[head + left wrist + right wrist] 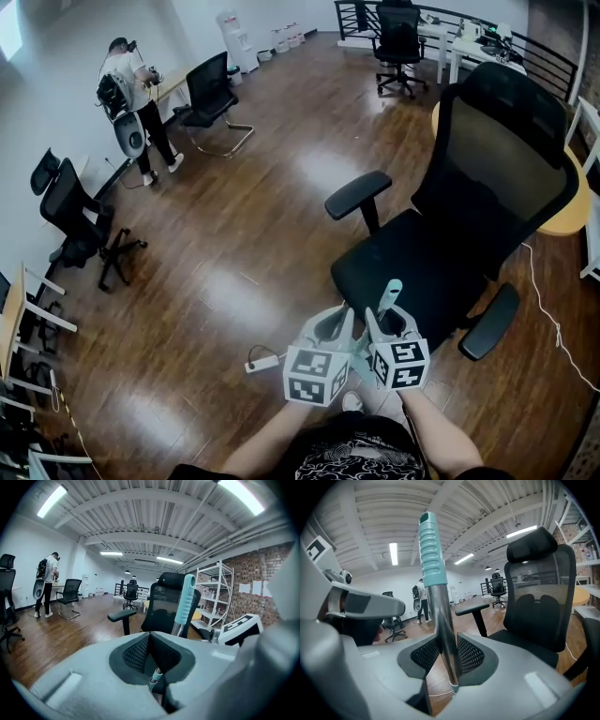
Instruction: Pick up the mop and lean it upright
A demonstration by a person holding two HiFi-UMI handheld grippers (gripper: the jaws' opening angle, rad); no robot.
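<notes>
The mop's teal grip sticks up between my two grippers, low in the head view, with its metal pole below it. My right gripper is shut on the pole, one mesh pad on each side, and the teal grip rises above it. My left gripper sits close beside it on the left, its pads meeting. The pole with the teal grip slants past behind its right jaw and shows again in the gap below. The mop head is hidden. In the head view the left gripper and the right gripper almost touch.
A black mesh office chair stands right in front of the grippers. A white power strip lies on the wooden floor at left. A person stands at a desk far left, with other chairs nearby. Metal shelving lines the brick wall.
</notes>
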